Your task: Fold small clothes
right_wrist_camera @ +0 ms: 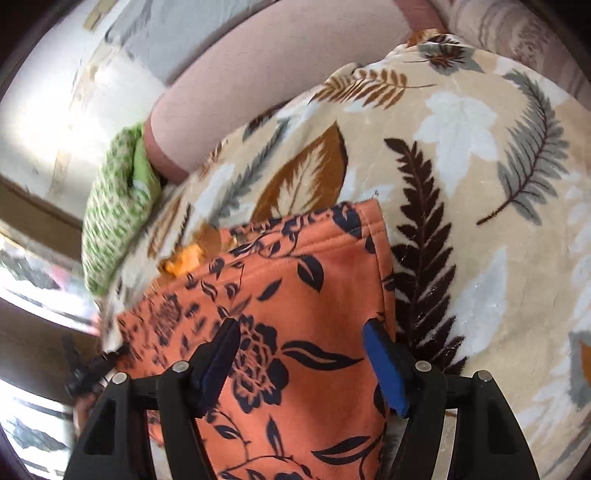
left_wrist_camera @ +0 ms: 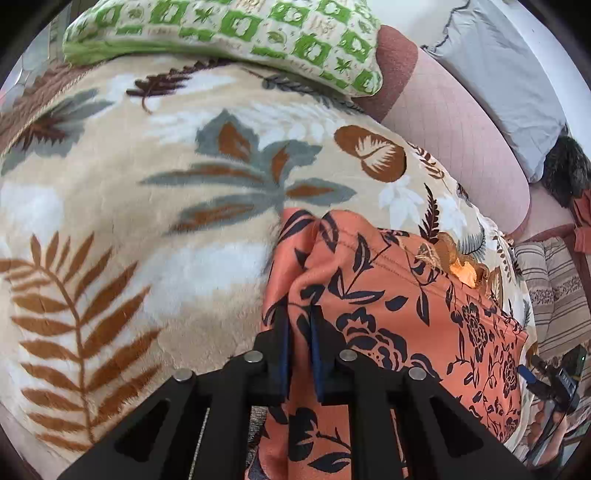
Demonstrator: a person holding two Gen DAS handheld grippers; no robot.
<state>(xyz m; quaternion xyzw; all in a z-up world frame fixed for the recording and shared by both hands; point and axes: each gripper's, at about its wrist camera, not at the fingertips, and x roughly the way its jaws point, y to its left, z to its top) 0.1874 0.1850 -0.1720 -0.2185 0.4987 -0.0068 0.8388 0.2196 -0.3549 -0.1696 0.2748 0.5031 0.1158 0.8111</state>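
Left gripper (left_wrist_camera: pixel 300 314) pinches garment (left_wrist_camera: pixel 388 302) edge; right gripper (right_wrist_camera: pixel 306 328) spread.

Left gripper (left_wrist_camera: pixel 300 325) pinches a raised fold of the orange floral garment (left_wrist_camera: pixel 388 314). Garment lies on leaf-print blanket (left_wrist_camera: pixel 129 206). Green patterned pillow (left_wrist_camera: pixel 229 29) beyond, at blanket's far edge.
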